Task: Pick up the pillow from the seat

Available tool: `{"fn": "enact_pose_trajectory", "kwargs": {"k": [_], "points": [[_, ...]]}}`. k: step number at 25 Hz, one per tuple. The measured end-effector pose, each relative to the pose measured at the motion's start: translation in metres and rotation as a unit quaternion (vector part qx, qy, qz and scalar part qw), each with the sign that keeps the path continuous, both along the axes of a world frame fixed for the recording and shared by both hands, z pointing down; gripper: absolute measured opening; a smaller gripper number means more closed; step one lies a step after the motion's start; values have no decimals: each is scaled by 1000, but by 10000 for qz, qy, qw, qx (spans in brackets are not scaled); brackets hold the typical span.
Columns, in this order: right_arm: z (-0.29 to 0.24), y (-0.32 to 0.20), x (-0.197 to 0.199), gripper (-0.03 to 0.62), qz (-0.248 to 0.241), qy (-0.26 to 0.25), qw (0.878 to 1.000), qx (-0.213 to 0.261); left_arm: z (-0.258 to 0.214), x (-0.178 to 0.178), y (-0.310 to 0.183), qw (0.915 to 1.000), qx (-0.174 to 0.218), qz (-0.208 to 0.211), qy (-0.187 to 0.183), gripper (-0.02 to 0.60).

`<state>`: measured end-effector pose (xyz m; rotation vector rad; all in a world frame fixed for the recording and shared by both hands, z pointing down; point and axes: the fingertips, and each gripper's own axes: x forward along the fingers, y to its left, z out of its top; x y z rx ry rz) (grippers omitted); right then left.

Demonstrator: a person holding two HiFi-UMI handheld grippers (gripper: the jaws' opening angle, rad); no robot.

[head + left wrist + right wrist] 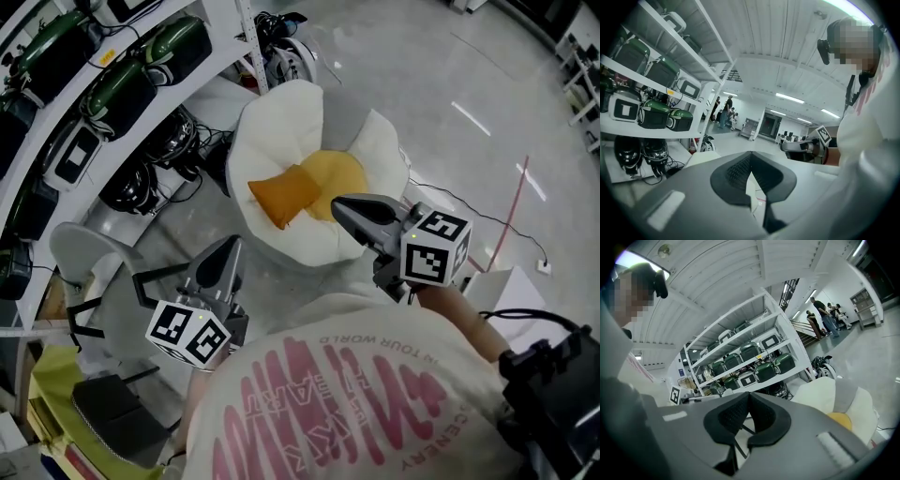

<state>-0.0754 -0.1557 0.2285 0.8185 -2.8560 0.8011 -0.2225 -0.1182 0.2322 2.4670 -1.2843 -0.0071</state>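
Right gripper (339, 207) and left gripper (229, 249) are both clenched, empty. Ahead of both, nearer the right one, the orange pillow (284, 196) lies on the flower-shaped seat (281, 112). It looks light, soft and squashy; pinching a corner should hold.

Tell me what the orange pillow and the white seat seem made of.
Orange pillow: likely fabric over soft filling; it looks matte and puffed, with soft corners. Seat: probably padded fabric upholstery; its white lobes are rounded and matte, with no sheen.
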Motion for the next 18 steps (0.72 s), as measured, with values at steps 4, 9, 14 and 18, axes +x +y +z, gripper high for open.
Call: {"fn": "enact_pose_trajectory", "kwargs": {"k": [4, 9, 14, 18], "points": [[17, -8, 4, 6, -62, 260, 9995, -140, 19, 1, -11, 9998, -137, 14, 152, 11], [48, -32, 8, 6, -262, 331, 9969, -661, 34, 22, -14, 9996, -8, 155, -248, 11], [90, -58, 22, 6, -675, 579, 9905, -1045, 60, 37, -31, 9990, -206, -307, -268, 12], [128, -99, 50, 6, -745, 556, 9861, -1376, 94, 53, -58, 9952, -685, -674, -169, 11]]}}
